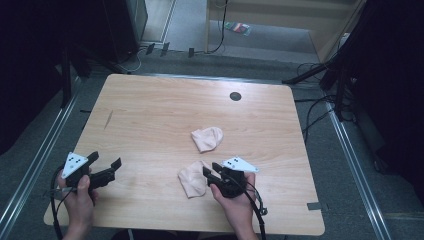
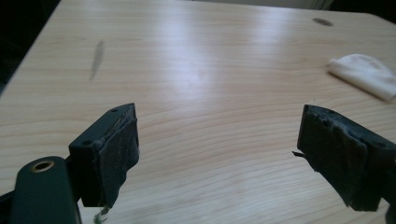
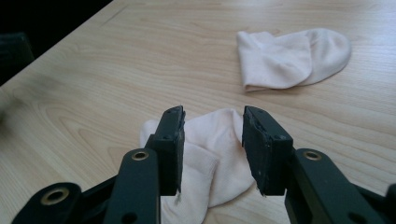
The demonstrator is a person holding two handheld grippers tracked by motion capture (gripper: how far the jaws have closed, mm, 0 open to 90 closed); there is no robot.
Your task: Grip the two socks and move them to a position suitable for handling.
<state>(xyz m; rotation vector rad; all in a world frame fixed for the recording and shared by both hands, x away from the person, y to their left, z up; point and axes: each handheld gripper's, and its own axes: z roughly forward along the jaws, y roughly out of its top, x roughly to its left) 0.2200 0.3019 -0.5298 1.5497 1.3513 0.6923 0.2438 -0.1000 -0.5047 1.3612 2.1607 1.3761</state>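
Observation:
Two pale pink socks lie on the wooden table (image 1: 150, 110). The near sock (image 1: 191, 180) (image 3: 210, 154) lies crumpled at the front centre; the far sock (image 1: 207, 138) (image 3: 289, 58) (image 2: 364, 74) lies folded just behind it. My right gripper (image 1: 210, 168) (image 3: 212, 126) is open, its jaws a little apart just over the near sock's right edge; I cannot tell whether they touch it. My left gripper (image 1: 106, 161) (image 2: 219, 140) is wide open over bare wood at the front left, holding nothing.
A dark round grommet hole (image 1: 235, 96) (image 2: 322, 21) sits near the table's back edge. A dark streak (image 1: 108, 118) (image 2: 96, 58) marks the left side. Cables and dark stands (image 1: 335, 75) surround the table on the floor.

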